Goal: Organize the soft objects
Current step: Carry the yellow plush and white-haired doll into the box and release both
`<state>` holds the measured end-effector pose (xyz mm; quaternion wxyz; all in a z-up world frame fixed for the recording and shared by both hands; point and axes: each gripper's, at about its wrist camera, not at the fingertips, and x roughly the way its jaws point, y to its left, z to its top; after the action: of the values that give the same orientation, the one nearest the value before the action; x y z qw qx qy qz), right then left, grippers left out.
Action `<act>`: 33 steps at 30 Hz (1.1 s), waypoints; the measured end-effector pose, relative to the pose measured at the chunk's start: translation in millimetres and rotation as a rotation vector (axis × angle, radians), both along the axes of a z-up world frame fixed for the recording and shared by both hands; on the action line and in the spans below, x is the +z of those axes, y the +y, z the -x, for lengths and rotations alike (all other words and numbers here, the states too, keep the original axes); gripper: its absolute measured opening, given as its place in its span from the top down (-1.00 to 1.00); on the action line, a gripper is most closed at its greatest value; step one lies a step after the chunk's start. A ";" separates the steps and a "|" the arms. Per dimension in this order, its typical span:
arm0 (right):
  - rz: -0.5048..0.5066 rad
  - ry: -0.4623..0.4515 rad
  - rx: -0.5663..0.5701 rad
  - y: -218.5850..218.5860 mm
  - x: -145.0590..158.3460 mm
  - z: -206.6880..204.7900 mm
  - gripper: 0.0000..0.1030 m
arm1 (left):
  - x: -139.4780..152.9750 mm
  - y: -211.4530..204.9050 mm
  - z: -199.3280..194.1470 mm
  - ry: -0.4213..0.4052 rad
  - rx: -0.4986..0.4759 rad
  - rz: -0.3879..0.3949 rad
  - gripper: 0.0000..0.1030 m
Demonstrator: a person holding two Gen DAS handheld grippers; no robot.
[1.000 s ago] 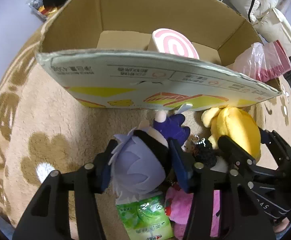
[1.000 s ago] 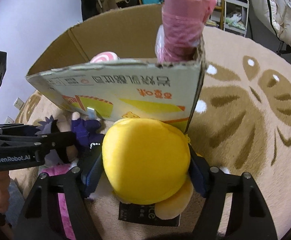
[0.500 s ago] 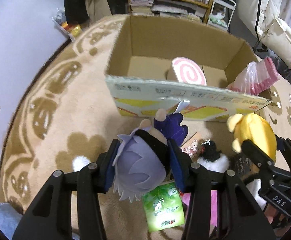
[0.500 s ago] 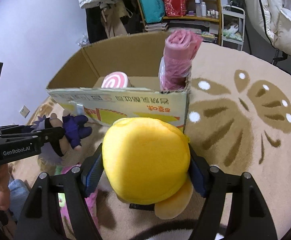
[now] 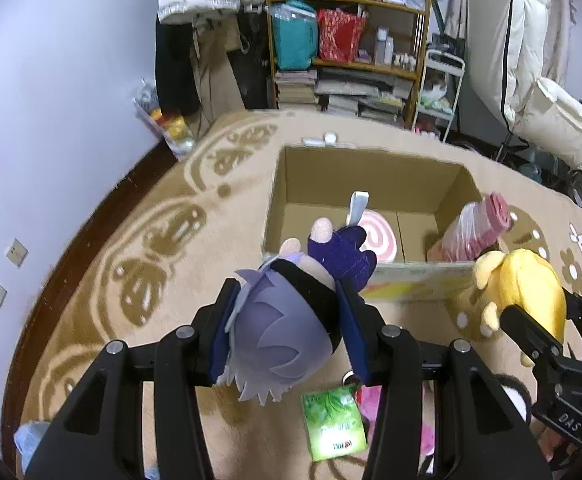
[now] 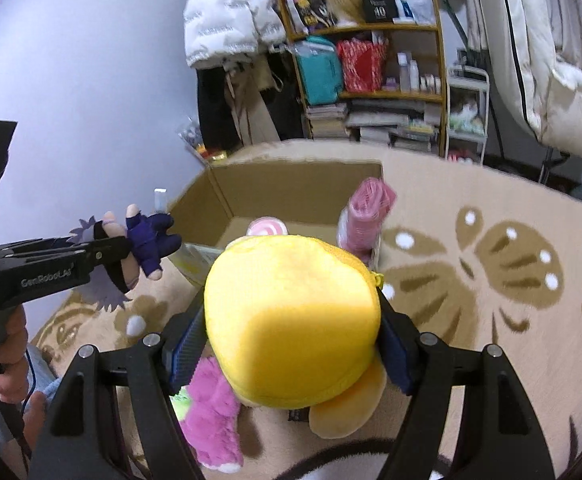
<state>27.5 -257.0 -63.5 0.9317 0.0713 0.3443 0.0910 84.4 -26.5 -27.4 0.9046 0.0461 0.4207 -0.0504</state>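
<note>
pink roll (image 5: 476, 228) and swirl cushion (image 5: 375, 236) already occupy the cardboard box (image 5: 365, 178).

My left gripper (image 5: 287, 332): matte black frame, silver screws, blue finger pads (image 5: 351, 332), white "GenRobot.AI" lettering. My right gripper (image 6: 291, 344): same black build, "DAS" marking. Bare-skinned left hand (image 6: 3, 356) on handle.

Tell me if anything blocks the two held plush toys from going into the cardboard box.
Only the cardboard box's near wall lies ahead, and both toys look raised above it. The box top is open. Inside, a pink swirl cushion and pink roll fill the right part; the left floor is bare.
</note>
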 end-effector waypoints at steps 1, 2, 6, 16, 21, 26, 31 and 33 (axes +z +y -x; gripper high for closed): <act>0.004 -0.010 0.003 1.0 2.6 -0.7 -0.53 | 3.1 0.4 -0.1 -0.012 0.002 -0.002 0.09; 0.007 -0.022 0.006 2.1 5.6 -1.6 -0.53 | 6.3 0.6 -0.6 -0.024 0.001 -0.002 0.09; 0.048 -0.080 0.000 7.7 13.0 -3.1 -0.53 | 14.7 2.7 -5.2 -0.060 -0.001 0.014 0.09; 0.051 -0.115 0.011 12.7 17.5 -30.8 -0.53 | 22.6 -3.2 -23.5 -0.126 -0.012 0.003 0.08; 0.054 -0.114 0.025 13.4 15.6 -47.8 -0.53 | 18.3 -8.5 -40.5 -0.131 -0.015 -0.012 0.08; 0.046 -0.108 0.037 14.4 9.9 -66.4 -0.53 | 8.0 -13.0 -54.3 -0.121 -0.027 -0.019 0.08; 0.049 -0.088 0.048 14.5 -3.0 -79.4 -0.53 | -1.9 -15.5 -64.1 -0.108 -0.038 -0.005 0.07; 0.049 -0.077 0.048 14.7 -7.7 -84.2 -0.53 | -6.1 -16.8 -68.8 -0.099 -0.048 0.008 0.07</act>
<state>111.6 -242.3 -71.2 0.9433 0.0369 0.3120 0.1074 153.2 -43.3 -33.5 0.9231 0.0548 0.3740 -0.0715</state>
